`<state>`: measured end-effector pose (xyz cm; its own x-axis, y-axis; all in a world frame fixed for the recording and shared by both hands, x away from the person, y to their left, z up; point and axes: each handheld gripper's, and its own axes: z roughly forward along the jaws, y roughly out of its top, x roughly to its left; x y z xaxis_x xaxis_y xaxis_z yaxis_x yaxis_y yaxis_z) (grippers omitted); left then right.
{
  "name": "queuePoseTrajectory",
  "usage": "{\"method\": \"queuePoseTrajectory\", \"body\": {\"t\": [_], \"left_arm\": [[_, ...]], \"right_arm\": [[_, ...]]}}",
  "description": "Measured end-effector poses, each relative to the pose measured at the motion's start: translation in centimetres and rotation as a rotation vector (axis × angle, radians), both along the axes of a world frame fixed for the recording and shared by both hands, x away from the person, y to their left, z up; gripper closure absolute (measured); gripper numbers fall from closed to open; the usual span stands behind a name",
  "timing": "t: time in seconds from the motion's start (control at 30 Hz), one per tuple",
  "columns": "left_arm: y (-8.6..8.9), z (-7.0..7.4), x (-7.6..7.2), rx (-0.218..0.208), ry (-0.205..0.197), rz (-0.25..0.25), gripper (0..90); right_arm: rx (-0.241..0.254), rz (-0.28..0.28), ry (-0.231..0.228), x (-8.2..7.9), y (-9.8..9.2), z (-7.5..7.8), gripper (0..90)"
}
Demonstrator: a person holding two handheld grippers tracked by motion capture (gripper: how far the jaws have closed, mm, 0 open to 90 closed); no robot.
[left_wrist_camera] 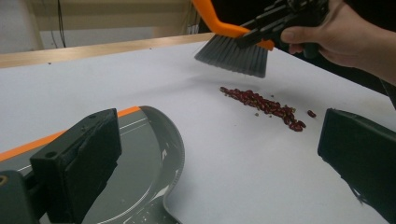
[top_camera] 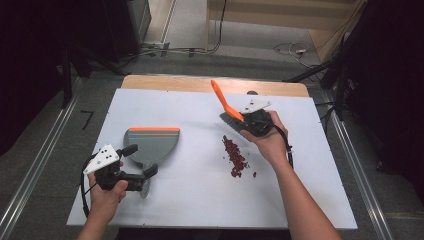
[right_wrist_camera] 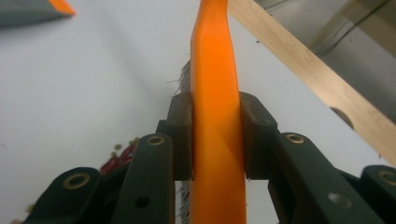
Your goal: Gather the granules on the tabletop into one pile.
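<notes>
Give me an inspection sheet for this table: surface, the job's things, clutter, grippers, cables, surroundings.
Surface: white board on a wooden table.
Job's things: red beans in a loose line; grey dustpan lying flat; orange brush lifted above the board.
Clutter: nothing seen.
Grippers: right gripper shut on the brush handle; left gripper open, astride the dustpan's handle.
Cables: one trails from each gripper; more lie on the floor beyond.
Surroundings: grey floor, metal rails either side.
</notes>
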<state>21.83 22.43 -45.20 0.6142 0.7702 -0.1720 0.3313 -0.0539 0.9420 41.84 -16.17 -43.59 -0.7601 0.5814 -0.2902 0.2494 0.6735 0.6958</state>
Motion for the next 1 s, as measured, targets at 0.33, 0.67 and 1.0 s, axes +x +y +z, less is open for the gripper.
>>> {"method": "queuePoseTrajectory", "body": {"t": [0.33, 0.67, 1.0], "left_arm": [[0.1, 0.0, 0.0, -0.002, 0.003, 0.003, 0.0], [-0.1, 0.0, 0.0, 0.006, 0.001, 0.001, 0.0], [-0.2, 0.0, 0.0, 0.007, 0.004, 0.002, 0.1]], "right_arm": [[-0.100, 0.161, 0.021, -0.6, 1.5, -1.7, 68.9], [-0.138, 0.257, 0.047, -3.3, 0.8, -1.5, 69.1], [-0.144, 0.291, 0.070, -5.0, -0.1, -1.2, 69.1]]}}
